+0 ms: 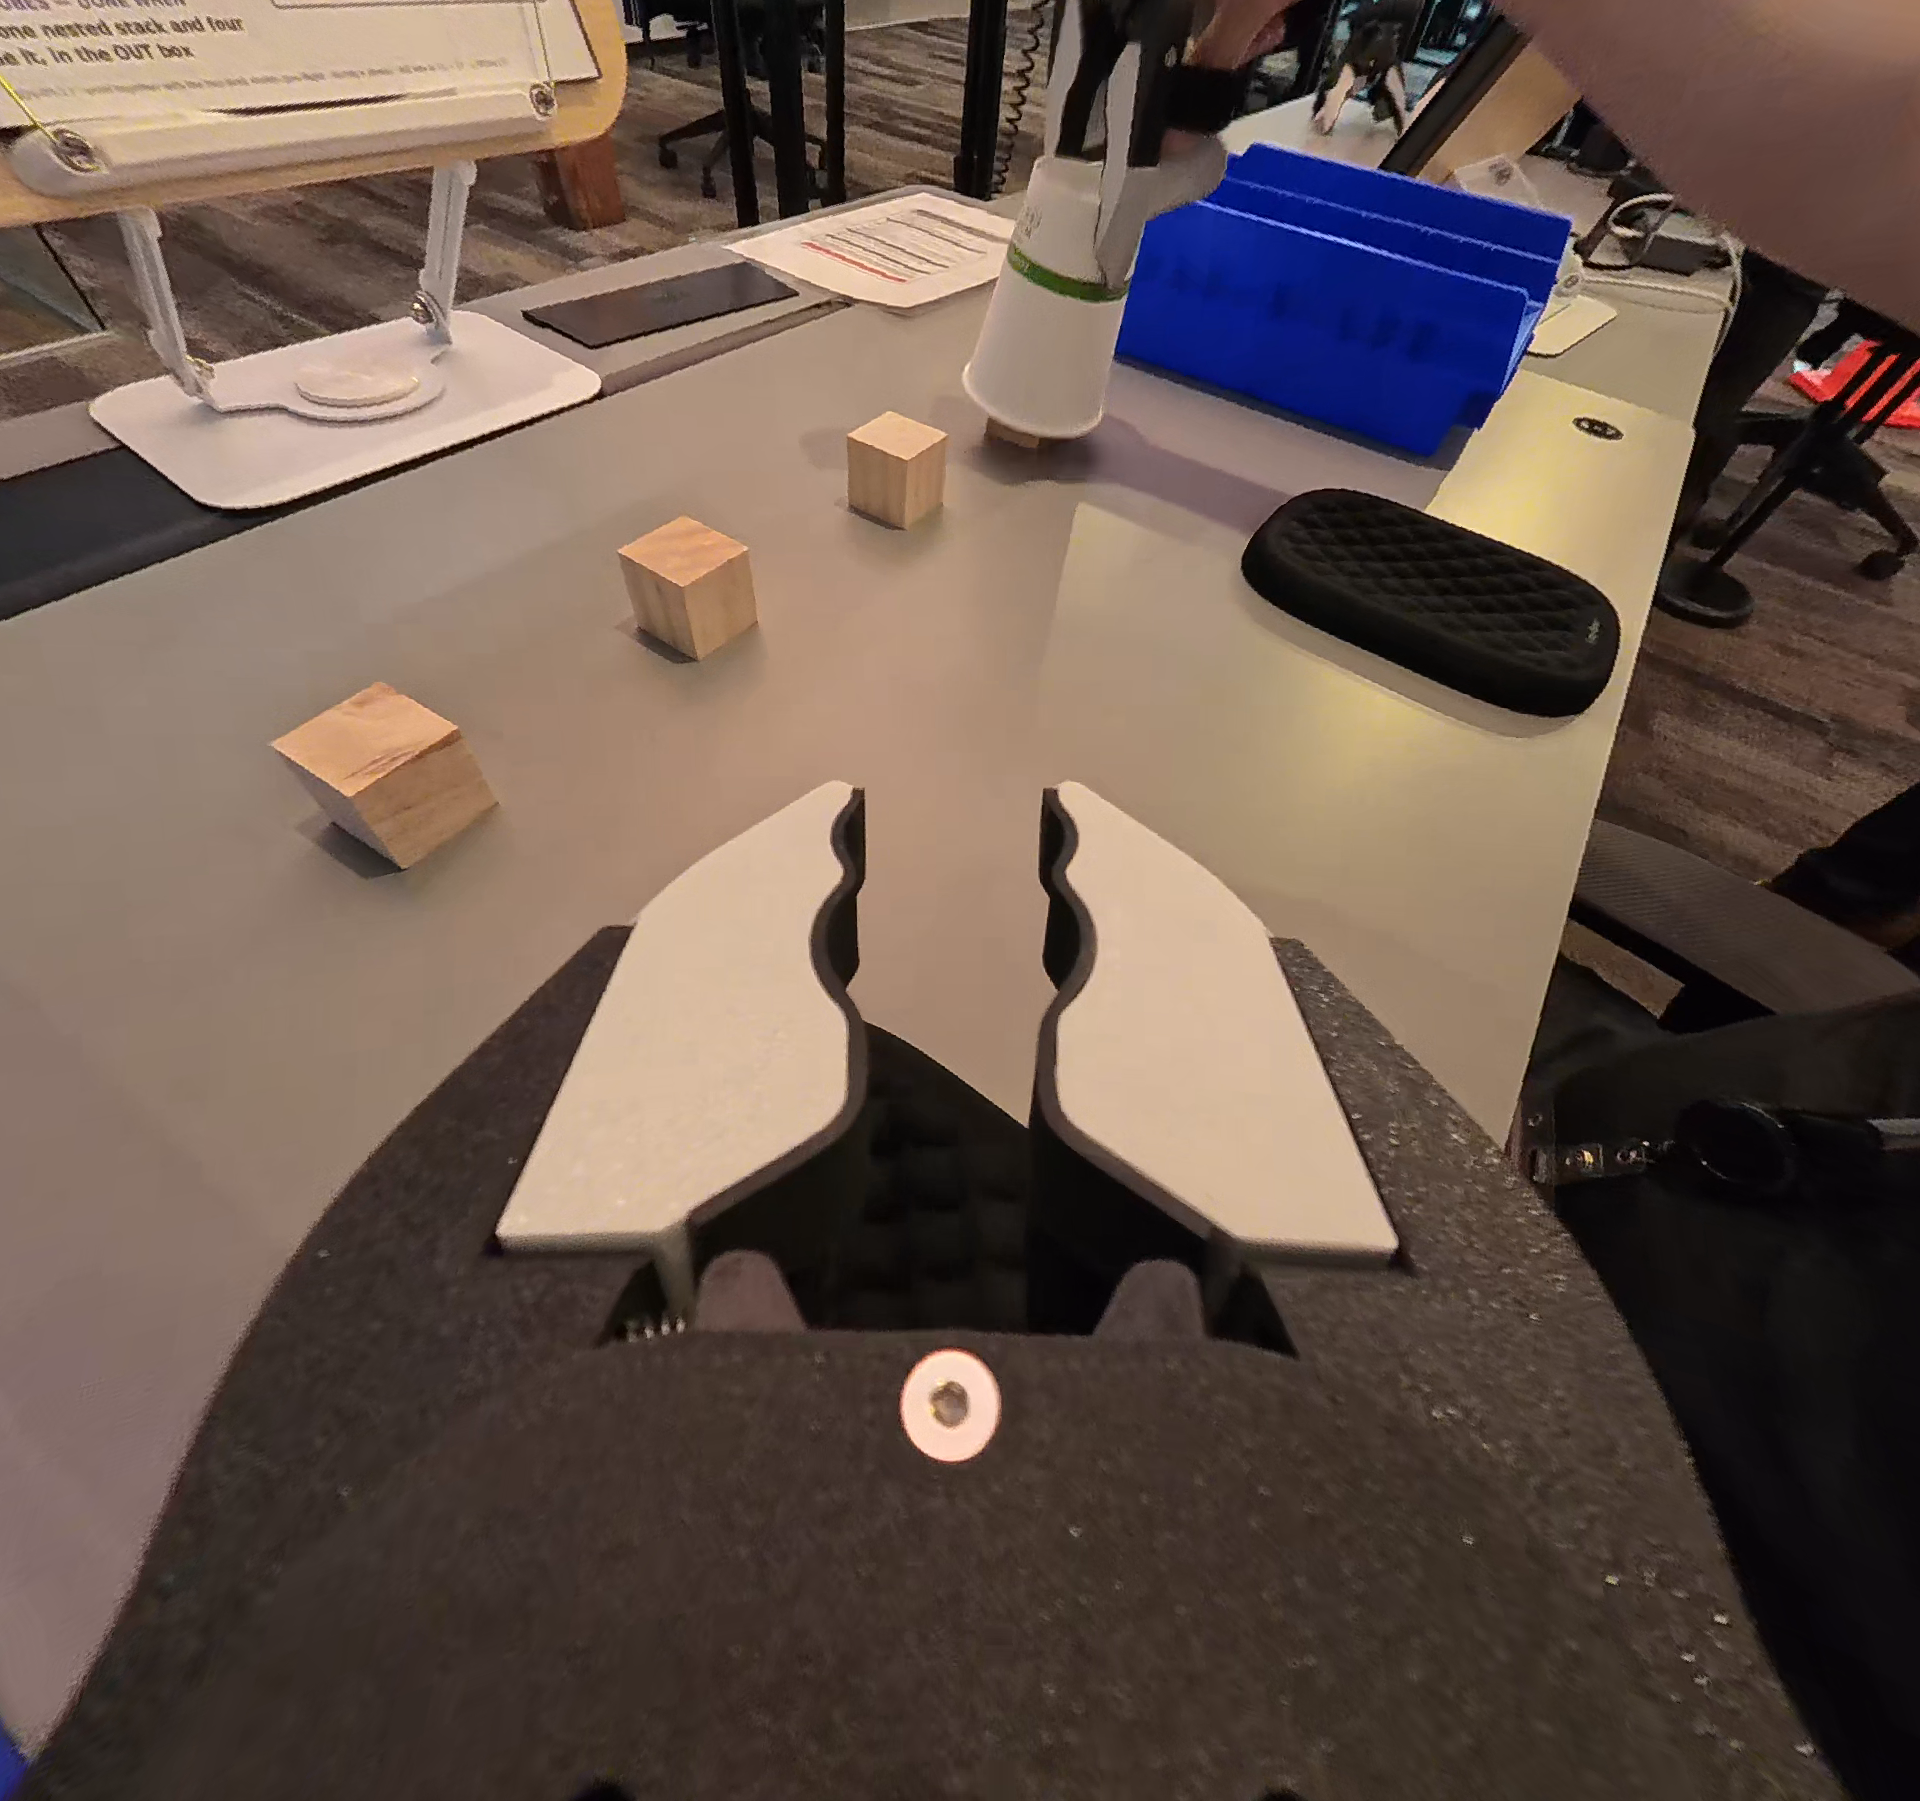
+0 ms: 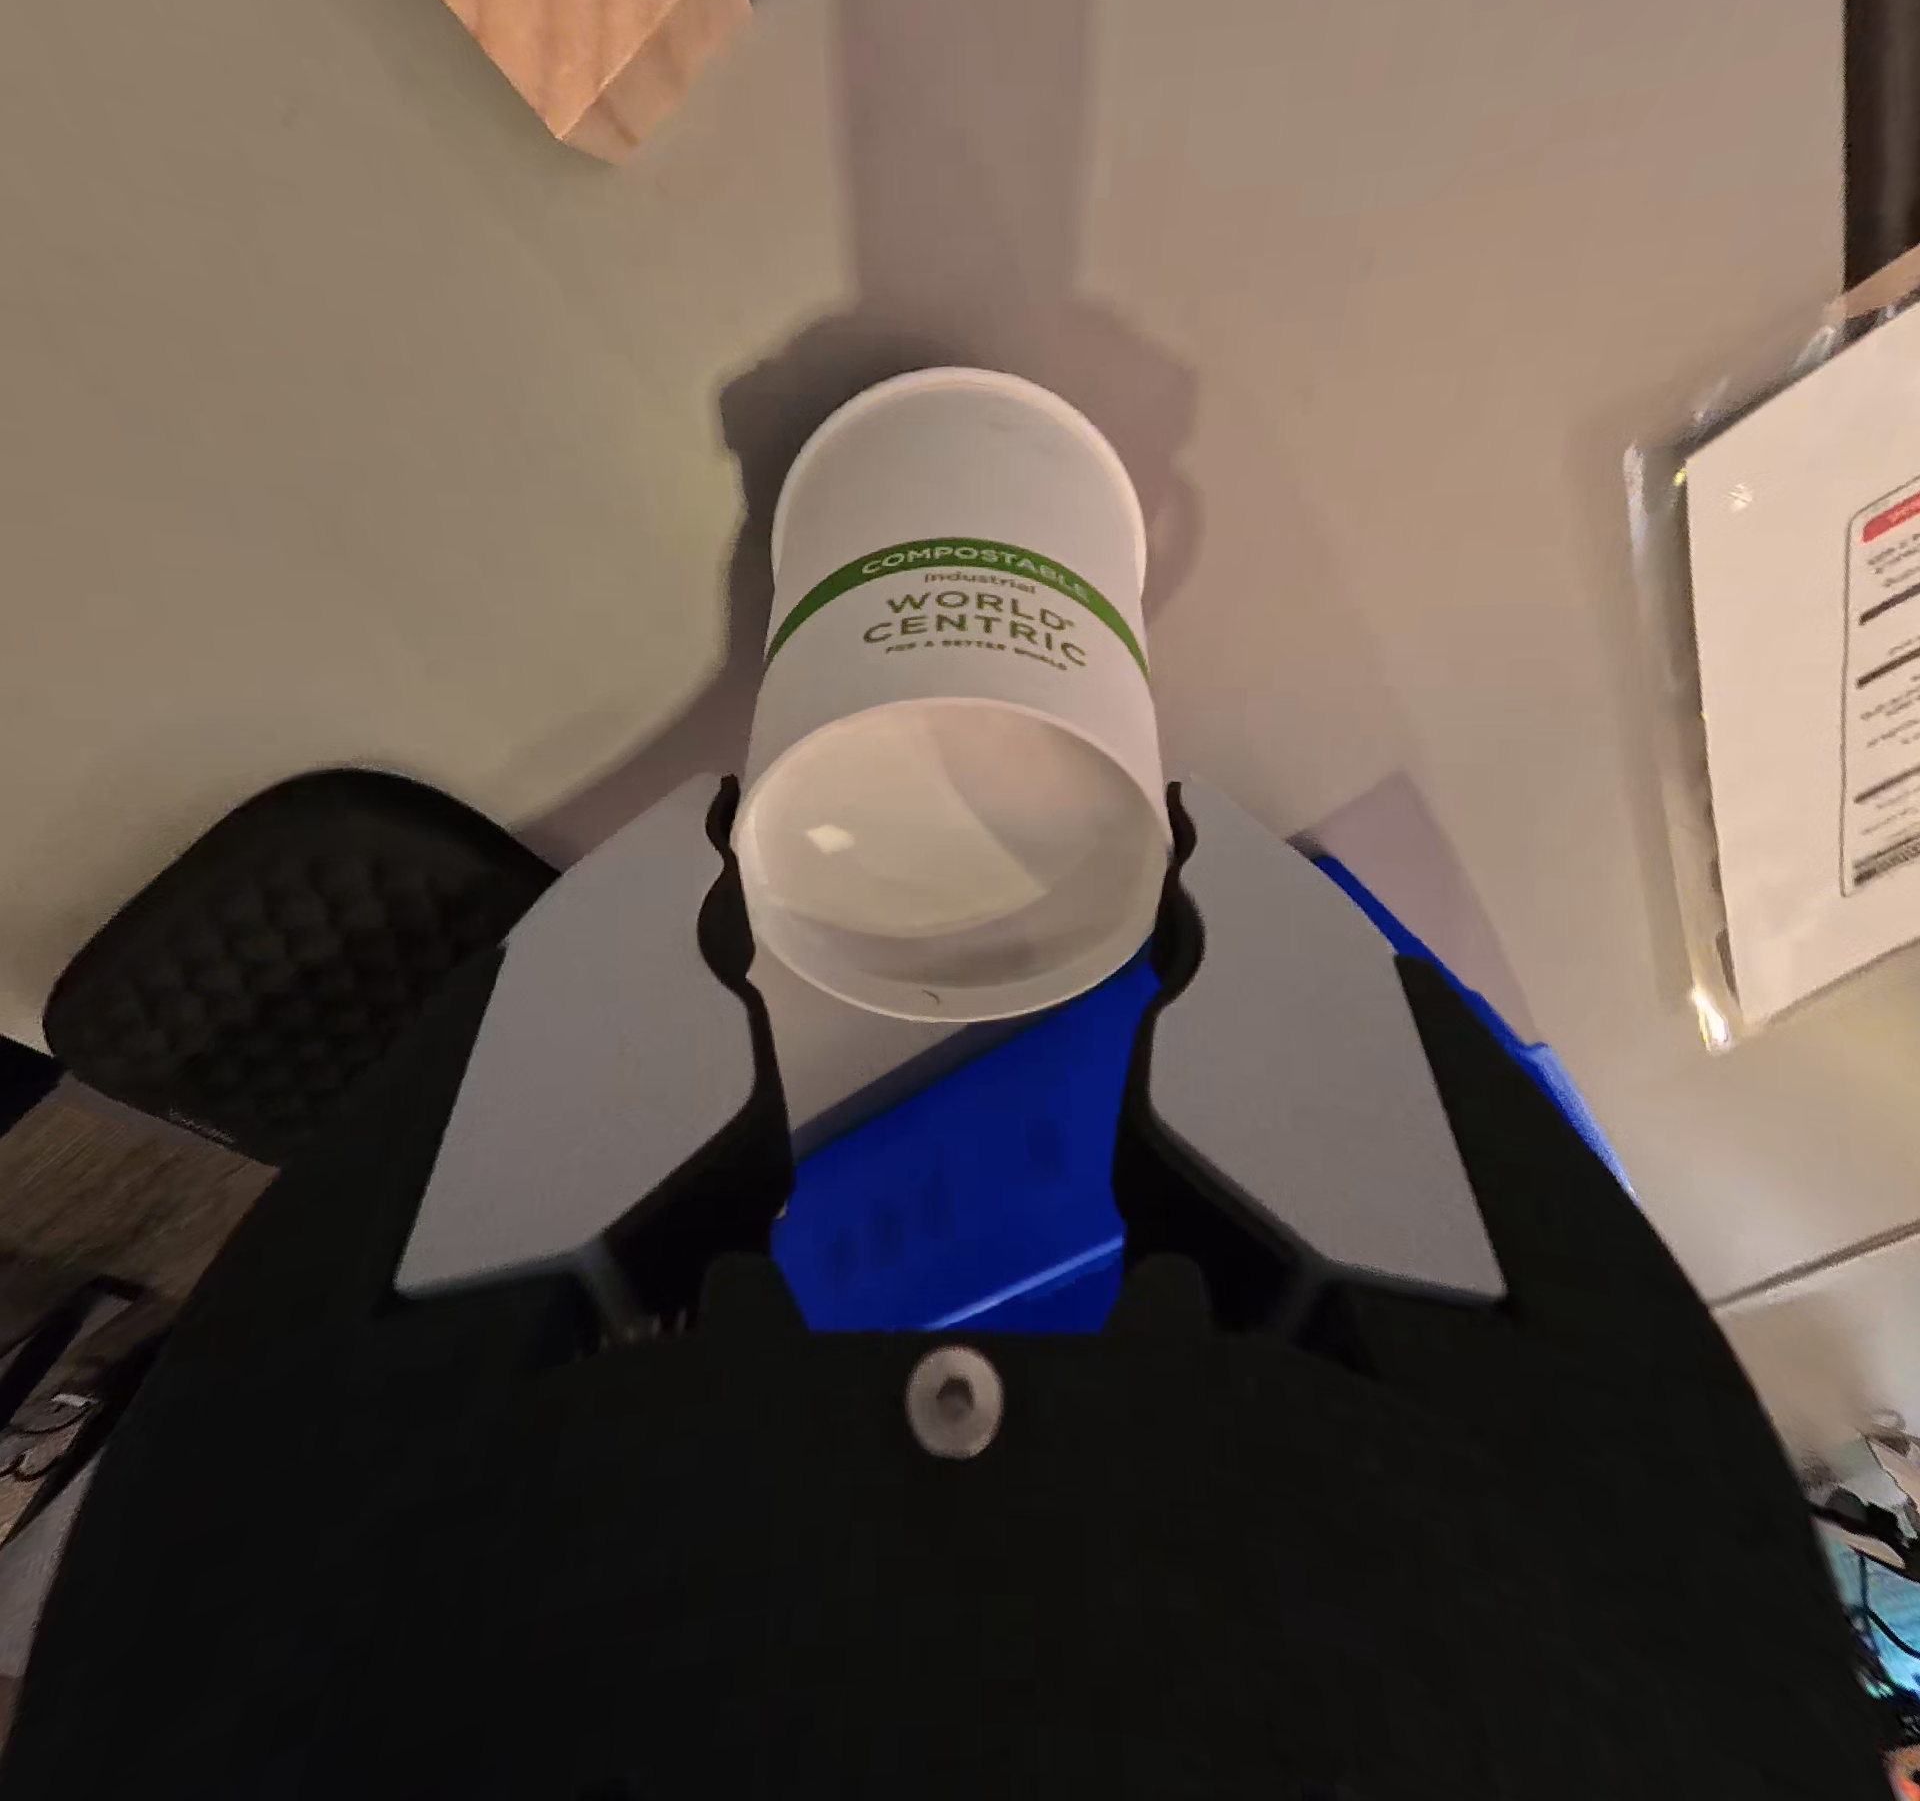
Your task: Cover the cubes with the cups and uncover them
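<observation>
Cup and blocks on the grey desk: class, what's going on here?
A person works two hand-held tongs. The right tongs grip an upside-down white paper cup, tilted just above a wooden block that peeks out under its rim. Three more blocks sit uncovered in a row on the desk. The left tongs are open and empty.

A bright blue plastic bin lies near the far edge of the grey table. A black quilted oval wrist pad rests close to the right edge. Toward the far left corner, a white stand props up a wooden board holding a printed sheet. A flat black rectangular card and a printed paper in a clear sleeve lie along the far edge.
</observation>
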A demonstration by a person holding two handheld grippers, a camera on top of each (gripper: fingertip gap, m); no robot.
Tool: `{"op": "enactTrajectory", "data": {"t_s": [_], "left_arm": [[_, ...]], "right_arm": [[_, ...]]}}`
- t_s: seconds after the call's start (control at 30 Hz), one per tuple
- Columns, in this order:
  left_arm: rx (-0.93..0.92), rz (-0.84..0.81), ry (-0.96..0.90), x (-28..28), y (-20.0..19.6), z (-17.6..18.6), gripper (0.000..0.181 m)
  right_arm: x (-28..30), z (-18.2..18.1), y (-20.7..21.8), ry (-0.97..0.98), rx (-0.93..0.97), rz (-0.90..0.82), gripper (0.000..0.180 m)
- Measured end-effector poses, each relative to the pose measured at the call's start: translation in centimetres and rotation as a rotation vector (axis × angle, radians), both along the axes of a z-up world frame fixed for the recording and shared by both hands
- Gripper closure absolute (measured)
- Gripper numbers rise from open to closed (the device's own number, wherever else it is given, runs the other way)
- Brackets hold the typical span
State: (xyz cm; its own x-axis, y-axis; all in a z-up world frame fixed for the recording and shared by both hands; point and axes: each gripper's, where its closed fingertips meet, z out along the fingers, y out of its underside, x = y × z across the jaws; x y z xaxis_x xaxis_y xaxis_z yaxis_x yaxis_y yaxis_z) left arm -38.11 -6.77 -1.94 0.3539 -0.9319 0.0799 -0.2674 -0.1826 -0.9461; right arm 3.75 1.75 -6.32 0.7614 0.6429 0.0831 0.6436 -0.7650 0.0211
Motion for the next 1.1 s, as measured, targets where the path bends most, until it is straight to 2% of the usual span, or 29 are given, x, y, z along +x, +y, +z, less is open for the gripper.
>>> {"op": "enactTrajectory", "data": {"t_s": [0.43,0.6,0.73,0.83,0.93,1.03,1.1], "left_arm": [[-0.024,-0.017,-0.003,-0.3,-0.4,-0.8,0.156],[-0.042,0.012,-0.003,-0.9,-0.2,-0.9,0.145],[-0.015,0.079,0.030,-3.3,0.3,-0.5,0.136],[0.042,0.174,0.101,-6.3,1.5,0.8,0.136],[0.105,0.312,0.259,-10.1,4.4,2.5,0.136],[0.157,0.426,0.451,-13.8,8.8,4.0,0.134],[0.200,0.474,0.557,-15.9,12.3,5.2,0.139]], "right_arm": [[-0.5,-1.9,0.6,0.027,-0.046,0.001,0.104],[-0.3,-1.4,0.9,0.046,0.006,0.015,0.095],[-1.0,2.0,2.6,0.120,0.226,0.049,0.086],[-2.9,6.8,3.1,0.237,0.447,0.082,0.084],[-6.5,12.1,2.0,0.446,0.664,0.128,0.086],[-11.5,15.0,-1.7,0.782,0.666,0.168,0.095],[-14.3,15.9,-4.0,0.949,0.647,0.225,0.102]]}}
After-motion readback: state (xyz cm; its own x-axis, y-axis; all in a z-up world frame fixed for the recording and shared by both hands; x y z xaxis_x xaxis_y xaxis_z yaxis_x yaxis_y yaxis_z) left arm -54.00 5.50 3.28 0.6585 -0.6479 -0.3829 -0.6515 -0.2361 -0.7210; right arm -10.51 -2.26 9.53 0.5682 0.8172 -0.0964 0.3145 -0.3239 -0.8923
